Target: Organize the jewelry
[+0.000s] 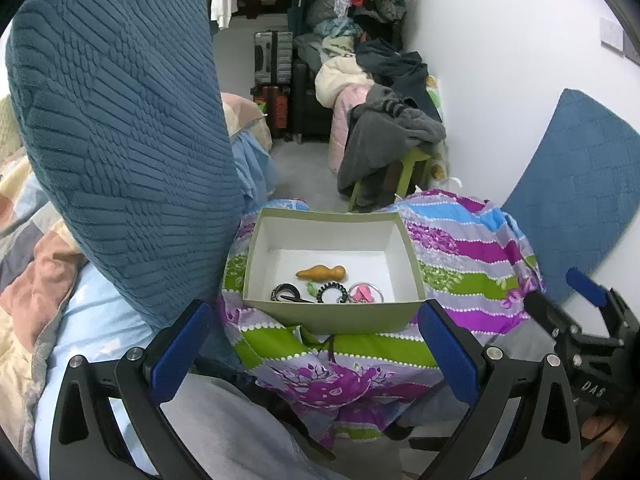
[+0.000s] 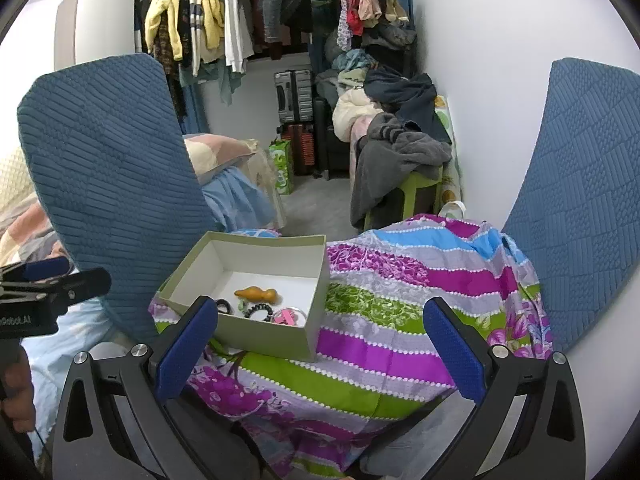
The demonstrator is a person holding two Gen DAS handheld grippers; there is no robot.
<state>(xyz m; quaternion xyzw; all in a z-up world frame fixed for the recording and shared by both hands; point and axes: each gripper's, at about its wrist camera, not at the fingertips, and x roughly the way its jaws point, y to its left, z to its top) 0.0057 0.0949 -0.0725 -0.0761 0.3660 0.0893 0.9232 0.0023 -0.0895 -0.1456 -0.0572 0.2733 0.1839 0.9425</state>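
Note:
An open green box [image 1: 332, 314] with a white inside sits on a floral striped cloth [image 1: 472, 264]. In it lie an orange gourd-shaped piece [image 1: 320, 272], a black bangle [image 1: 286, 292], a black coil hair tie [image 1: 332, 292], a small green piece [image 1: 310, 288] and a pink item in a clear ring [image 1: 365, 294]. My left gripper [image 1: 316, 354] is open and empty, just before the box's near wall. My right gripper [image 2: 318, 350] is open and empty, to the right of the box [image 2: 264, 336]. The gourd piece [image 2: 256, 293] and coil tie [image 2: 258, 312] show there too.
Two blue quilted cushions stand left [image 1: 120, 140] and right [image 1: 576, 208] of the cloth. Bedding [image 1: 36, 280] lies at left. Behind are a green stool with grey clothes [image 1: 392, 148], suitcases [image 1: 274, 60], a clothes rack [image 2: 208, 20] and a white wall [image 1: 500, 60].

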